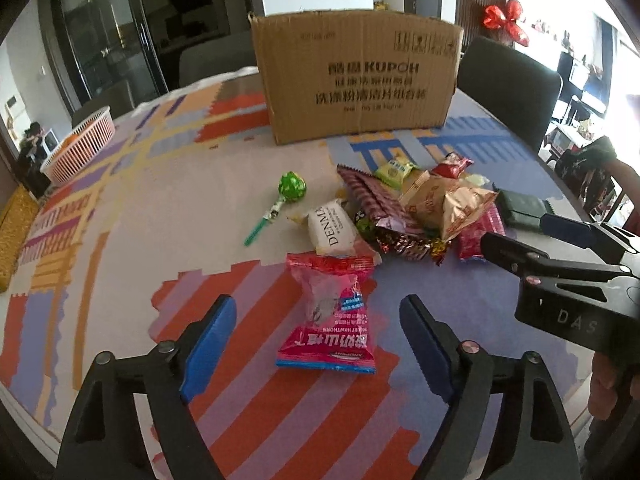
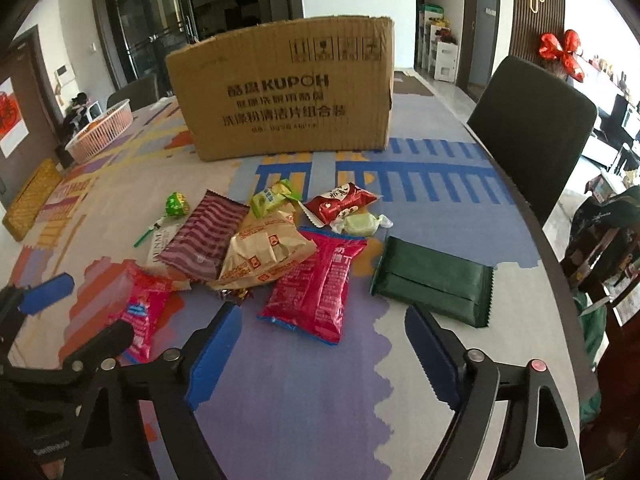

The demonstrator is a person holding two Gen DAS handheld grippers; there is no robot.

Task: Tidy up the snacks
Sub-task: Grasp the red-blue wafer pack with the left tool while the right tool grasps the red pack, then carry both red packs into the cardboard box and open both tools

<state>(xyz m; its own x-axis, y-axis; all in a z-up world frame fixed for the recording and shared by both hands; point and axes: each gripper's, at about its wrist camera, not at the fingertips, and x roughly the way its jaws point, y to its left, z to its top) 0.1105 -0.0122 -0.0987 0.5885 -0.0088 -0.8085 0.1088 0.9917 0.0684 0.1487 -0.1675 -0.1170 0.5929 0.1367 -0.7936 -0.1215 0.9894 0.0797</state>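
A pile of snack packets [image 1: 424,216] lies on the patterned table in front of a cardboard box [image 1: 356,76]. My left gripper [image 1: 320,320] is open, its blue pads either side of a red hawthorn packet [image 1: 332,316] lying flat. My right gripper [image 2: 324,348] is open, just short of a magenta packet [image 2: 316,284]. A dark green packet [image 2: 432,280] lies to its right. A green lollipop [image 1: 290,190] and a white DENMA packet [image 1: 332,230] lie left of the pile. The right gripper also shows in the left wrist view [image 1: 520,236].
A white and orange basket [image 1: 82,144] stands at the far left of the table, a yellow woven mat [image 1: 14,232] near the left edge. Dark chairs [image 2: 532,128] stand behind and to the right. The box [image 2: 284,88] stands upright at the back.
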